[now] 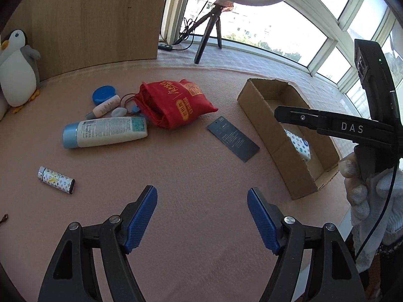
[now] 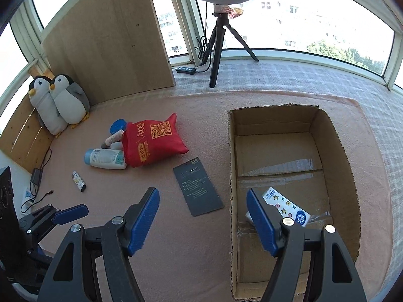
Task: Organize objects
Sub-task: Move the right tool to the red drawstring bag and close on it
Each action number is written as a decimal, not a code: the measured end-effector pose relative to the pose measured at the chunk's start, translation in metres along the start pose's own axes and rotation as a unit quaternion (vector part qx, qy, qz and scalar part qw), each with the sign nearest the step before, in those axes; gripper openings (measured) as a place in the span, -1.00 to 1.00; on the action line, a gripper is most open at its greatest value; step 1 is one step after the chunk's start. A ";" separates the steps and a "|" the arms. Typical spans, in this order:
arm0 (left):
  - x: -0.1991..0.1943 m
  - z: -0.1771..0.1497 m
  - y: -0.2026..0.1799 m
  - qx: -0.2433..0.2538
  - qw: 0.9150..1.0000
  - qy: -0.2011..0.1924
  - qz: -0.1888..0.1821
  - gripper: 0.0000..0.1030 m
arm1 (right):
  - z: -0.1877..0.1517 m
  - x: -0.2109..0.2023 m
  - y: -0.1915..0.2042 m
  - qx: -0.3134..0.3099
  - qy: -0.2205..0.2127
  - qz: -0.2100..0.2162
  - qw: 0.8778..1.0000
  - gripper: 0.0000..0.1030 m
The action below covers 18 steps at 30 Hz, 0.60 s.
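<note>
An open cardboard box [image 2: 335, 156] lies on the pink mat and holds a white tissue pack [image 2: 287, 206] with coloured stars; the box [image 1: 274, 136] also shows in the left wrist view. Left of it lie a dark card [image 2: 197, 186], a red bag [image 2: 151, 143], a white lotion bottle [image 2: 105, 158], a small tube [image 2: 114, 137], a blue lid [image 2: 118, 125] and a patterned lighter [image 2: 78, 181]. My right gripper [image 2: 202, 219] is open and empty, above the box's left wall. My left gripper [image 1: 202, 217] is open and empty over bare mat; the lighter [image 1: 56, 179] lies to its left.
Two plush penguins [image 2: 60, 100] lean against a wooden board [image 2: 108, 40] at the back left. A tripod [image 2: 219, 47] with a ring light and cables stands by the windows. A charger and cords [image 2: 35, 178] lie at the mat's left edge.
</note>
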<state>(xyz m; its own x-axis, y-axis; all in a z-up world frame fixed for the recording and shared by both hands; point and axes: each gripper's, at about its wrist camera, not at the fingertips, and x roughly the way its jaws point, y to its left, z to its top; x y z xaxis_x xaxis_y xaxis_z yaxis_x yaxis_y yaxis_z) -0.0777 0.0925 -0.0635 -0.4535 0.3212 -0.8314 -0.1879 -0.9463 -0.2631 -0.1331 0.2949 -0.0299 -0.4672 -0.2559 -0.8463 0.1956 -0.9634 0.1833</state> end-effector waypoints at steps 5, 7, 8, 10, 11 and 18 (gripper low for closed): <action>-0.022 -0.018 0.052 -0.038 0.999 -0.005 0.027 0.50 | 0.027 0.031 0.028 -0.020 0.019 0.012 1.000 0.32; -0.033 -0.024 0.069 -0.048 0.998 -0.009 0.038 0.50 | 0.040 0.043 0.036 -0.019 0.027 0.016 0.999 0.32; -0.037 -0.027 0.077 -0.052 0.998 -0.010 0.044 0.50 | 0.047 0.049 0.040 -0.019 0.029 0.021 0.999 0.32; -0.045 -0.032 0.091 -0.062 0.997 -0.011 0.051 0.50 | 0.062 0.061 0.049 -0.018 0.034 0.026 0.999 0.32; -0.048 -0.036 0.097 -0.068 0.996 -0.012 0.055 0.50 | 0.068 0.068 0.052 -0.016 0.038 0.027 0.999 0.32; -0.067 -0.050 0.130 -0.089 0.993 -0.016 0.074 0.50 | 0.104 0.123 0.066 0.016 0.078 0.036 0.996 0.32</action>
<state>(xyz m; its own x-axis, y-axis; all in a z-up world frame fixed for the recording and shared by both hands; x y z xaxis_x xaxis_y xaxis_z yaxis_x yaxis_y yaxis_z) -0.0277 -0.0539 -0.0665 -0.4919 0.1760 -0.8527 0.0382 -0.9741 -0.2230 -0.2674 0.1920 -0.0695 -0.3124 -0.3106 -0.8977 0.1940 -0.9460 0.2598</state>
